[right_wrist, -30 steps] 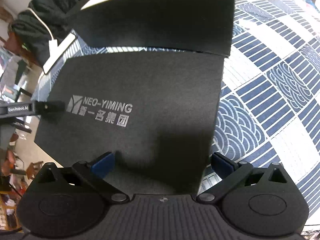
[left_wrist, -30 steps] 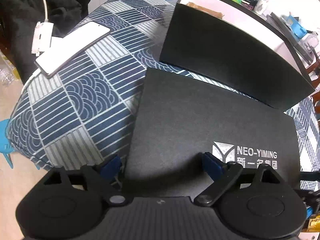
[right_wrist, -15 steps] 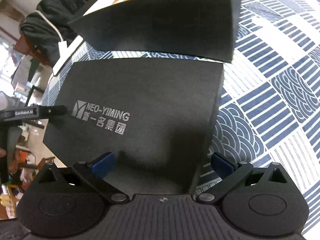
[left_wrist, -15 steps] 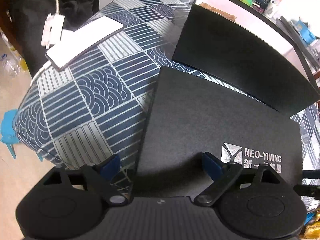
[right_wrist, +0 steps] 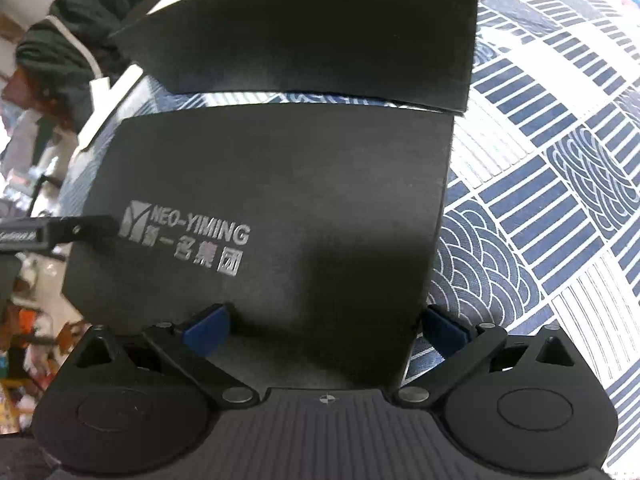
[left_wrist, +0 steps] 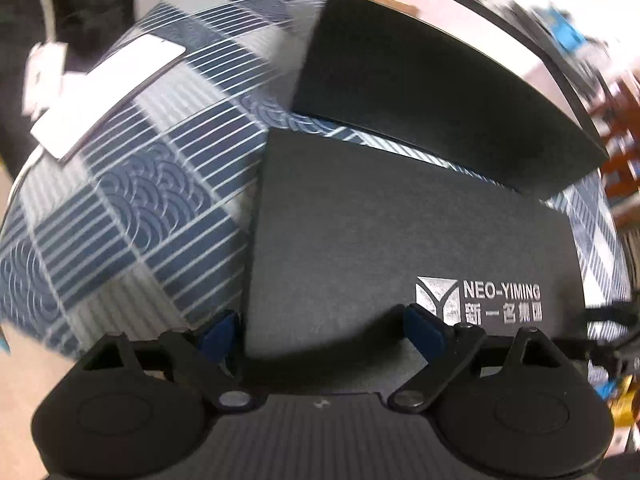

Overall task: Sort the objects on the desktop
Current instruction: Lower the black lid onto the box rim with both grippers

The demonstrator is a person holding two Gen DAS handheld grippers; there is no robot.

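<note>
Where the desk (left_wrist: 132, 216) met its near edge lay a flat black lid (right_wrist: 280, 200) — judged light, stiff, best pinched at side edges; left claw (left_wrist: 320, 326) and right claw (right_wrist: 326, 326) both spread apart, straddling it.

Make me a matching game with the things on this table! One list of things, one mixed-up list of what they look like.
Things:
1. box lid
2. tablecloth
3. phone
4. open box

Looks:
A. blue and white squares with stripes and waves
B. white and flat, near the table's edge
C. black with silver NEO-YIMING letters
D. plain black wall standing up behind the lid

Pairs: 1-C, 2-A, 3-B, 4-D
</note>
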